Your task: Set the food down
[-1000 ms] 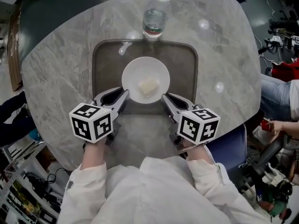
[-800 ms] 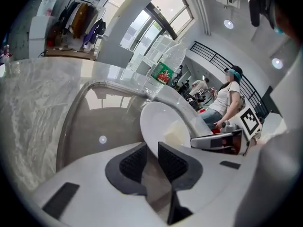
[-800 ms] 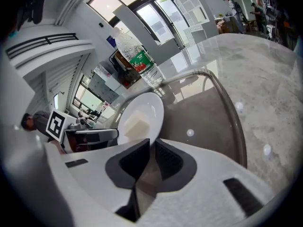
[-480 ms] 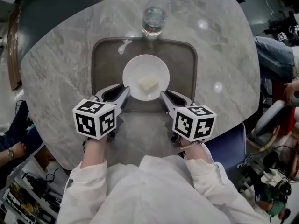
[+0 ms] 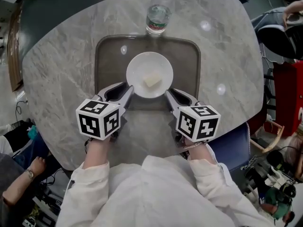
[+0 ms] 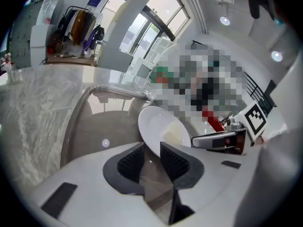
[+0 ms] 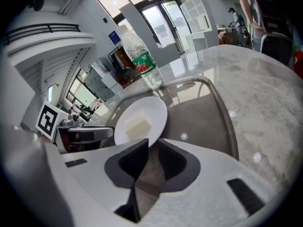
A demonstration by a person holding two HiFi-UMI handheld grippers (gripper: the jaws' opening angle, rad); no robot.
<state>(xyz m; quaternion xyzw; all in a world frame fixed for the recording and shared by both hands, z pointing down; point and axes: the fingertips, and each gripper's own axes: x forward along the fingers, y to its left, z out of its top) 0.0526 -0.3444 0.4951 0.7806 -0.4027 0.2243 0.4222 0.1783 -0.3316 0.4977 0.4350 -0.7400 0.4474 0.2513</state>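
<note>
Food (image 5: 152, 81), a small pale block, lies a little right of centre on a white plate (image 5: 142, 67). The plate sits on a dark tray (image 5: 106, 65) on the grey marble table (image 5: 61, 60). A water bottle (image 5: 158, 13) stands just beyond the tray's far edge.

In the left gripper view the block is hard to tell from the plate, pale on white, and the plate's far side is lost behind its tilted rim. From the head view both hands are mostly covered: only a strip of the left hand (image 5: 97, 148) and the right hand (image 5: 196, 151) shows between each marker cube and its white sleeve. The cubes also hide the grippers' bodies, so only the jaw ends reach out past them.

Both forearms come in side by side from the near edge, with the grippers angled down and inward toward the plate. The left gripper (image 5: 129, 91) meets the plate's near-left rim. Its jaws have just been opening, and the rim stands between the pads with a gap showing on the outer side. The right gripper (image 5: 169, 94) meets the near-right rim, and in its own view the two pads pinch that rim, which fills the narrow space between them.
</note>
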